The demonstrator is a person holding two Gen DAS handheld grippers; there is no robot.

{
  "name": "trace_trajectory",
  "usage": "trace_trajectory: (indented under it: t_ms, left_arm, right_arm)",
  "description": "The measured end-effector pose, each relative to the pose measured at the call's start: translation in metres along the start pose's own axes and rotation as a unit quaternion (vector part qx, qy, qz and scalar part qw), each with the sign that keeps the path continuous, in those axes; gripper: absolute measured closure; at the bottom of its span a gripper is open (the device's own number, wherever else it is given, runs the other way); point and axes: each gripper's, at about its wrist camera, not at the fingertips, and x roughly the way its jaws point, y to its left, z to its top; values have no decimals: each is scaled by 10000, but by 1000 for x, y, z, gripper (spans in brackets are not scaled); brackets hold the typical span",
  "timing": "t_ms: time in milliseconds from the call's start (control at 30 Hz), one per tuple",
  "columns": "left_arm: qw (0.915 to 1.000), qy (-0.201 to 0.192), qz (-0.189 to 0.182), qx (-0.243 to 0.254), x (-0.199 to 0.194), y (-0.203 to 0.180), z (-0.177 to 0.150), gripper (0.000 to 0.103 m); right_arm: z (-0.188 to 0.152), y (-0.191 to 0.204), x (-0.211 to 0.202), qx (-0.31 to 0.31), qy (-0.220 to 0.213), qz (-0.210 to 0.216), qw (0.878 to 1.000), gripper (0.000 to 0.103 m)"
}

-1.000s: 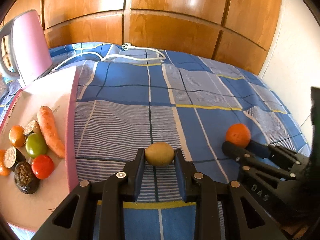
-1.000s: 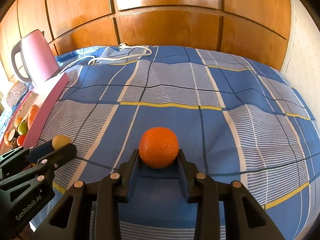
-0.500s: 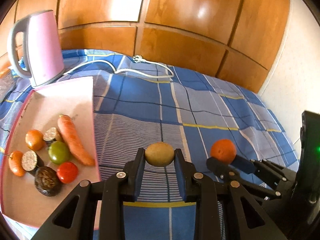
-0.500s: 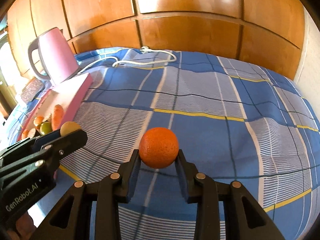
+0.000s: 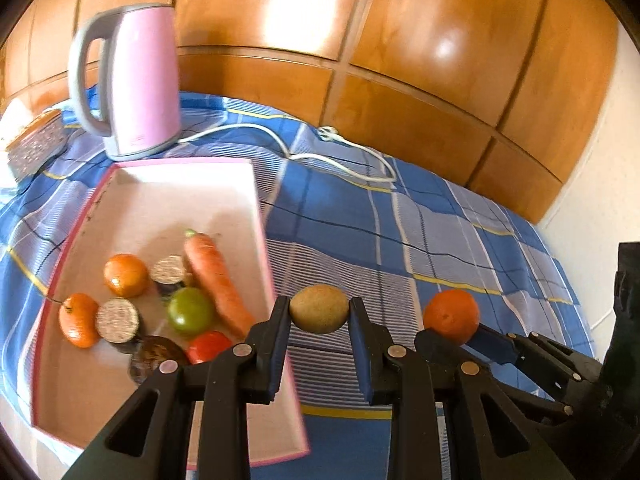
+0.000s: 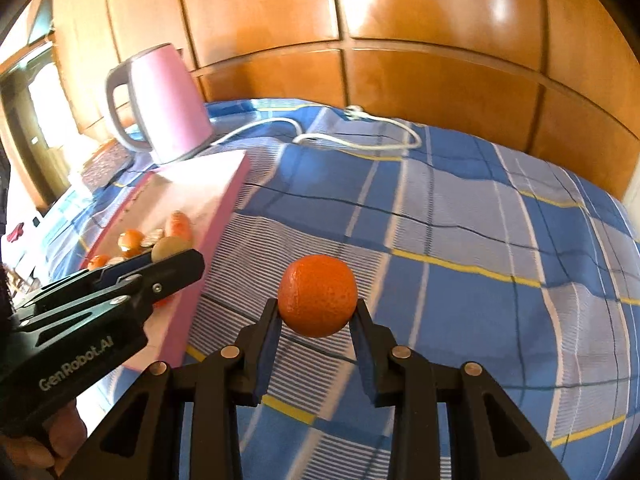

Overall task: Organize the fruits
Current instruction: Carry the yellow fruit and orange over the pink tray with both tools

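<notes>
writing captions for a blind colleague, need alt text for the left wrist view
The left hand-held gripper grips a kiwi beside a pink tray of produce on a blue checked cloth. To its right, the right hand-held gripper holds an orange.

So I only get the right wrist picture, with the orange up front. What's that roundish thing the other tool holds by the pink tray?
Observer: A brown kiwi, pinched on both sides by the jaws of the left gripper.
Operator: What's in the tray besides the carrot?
Observer: A green tomato and a red tomato lie beside it.
Operator: Anything cut open?
Observer: Yes, two dark fruit halves, pale cut faces up.
</notes>
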Motion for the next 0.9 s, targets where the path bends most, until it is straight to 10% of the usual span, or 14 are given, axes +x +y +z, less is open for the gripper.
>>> trace_trajectory:
  t_ms: [900]
  left_arm:
    - [9907,-451,783,-1013,-31,116,25,74]
  right_arm:
    - [34,100,18,-992,-3,790,9919,68]
